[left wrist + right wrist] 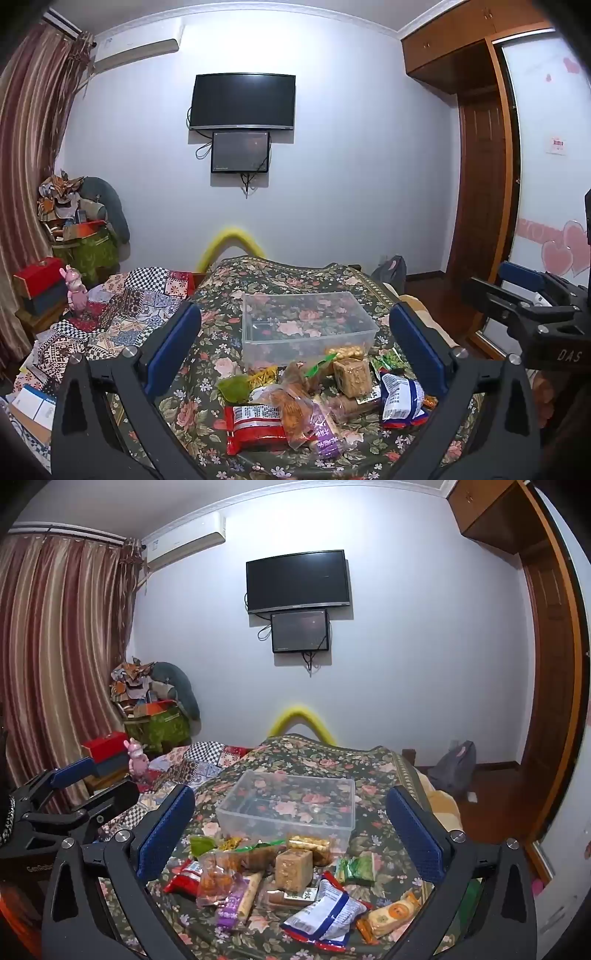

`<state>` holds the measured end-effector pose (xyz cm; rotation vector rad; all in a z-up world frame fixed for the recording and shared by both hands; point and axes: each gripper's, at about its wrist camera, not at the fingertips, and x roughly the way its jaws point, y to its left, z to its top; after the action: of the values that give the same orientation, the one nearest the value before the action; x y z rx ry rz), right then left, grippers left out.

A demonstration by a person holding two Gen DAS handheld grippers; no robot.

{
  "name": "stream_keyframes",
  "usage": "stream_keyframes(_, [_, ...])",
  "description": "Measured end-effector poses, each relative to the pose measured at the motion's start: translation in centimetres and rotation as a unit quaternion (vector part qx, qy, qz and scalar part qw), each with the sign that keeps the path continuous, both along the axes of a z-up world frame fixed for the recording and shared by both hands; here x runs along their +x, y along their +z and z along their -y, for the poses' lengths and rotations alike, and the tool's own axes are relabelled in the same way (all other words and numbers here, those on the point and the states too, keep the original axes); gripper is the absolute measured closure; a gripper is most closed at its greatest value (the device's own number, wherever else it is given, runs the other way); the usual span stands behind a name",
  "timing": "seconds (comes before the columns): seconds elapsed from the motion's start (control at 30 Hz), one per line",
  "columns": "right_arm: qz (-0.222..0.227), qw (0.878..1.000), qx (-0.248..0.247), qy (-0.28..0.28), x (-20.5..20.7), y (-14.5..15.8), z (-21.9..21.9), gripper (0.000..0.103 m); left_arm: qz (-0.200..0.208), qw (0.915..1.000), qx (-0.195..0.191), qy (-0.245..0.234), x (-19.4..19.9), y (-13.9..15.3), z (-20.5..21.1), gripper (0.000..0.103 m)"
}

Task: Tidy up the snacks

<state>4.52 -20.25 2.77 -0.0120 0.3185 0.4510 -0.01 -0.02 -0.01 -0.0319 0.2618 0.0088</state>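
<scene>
Clear bin (291,805) empty; snack pile (288,882) just beside.

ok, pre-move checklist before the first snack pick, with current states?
1. Clear plastic bin empty and upright on the floral cover: ok.
2. Left hand-held gripper open, holding nothing: ok.
3. Right hand-held gripper open, holding nothing: ok.
4. Snacks within view in front of the bin: ok; blue-and-white packet and red packet lie loose at the pile's edges.
5. Snacks separated for a clean grasp: not ok; the clear bag of orange snacks overlaps its neighbours.
6. Grippers apart from each other: ok.
</scene>
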Motion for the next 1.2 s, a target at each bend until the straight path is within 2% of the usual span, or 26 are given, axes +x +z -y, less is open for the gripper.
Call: stream_keyframes(1.2, [0.000, 1.000, 0.006, -0.001, -0.11, -0.03, 0.09, 0.000, 0.003, 1.0000, -0.006, -0.005, 0.28, -0.31, 0.42, 0.000])
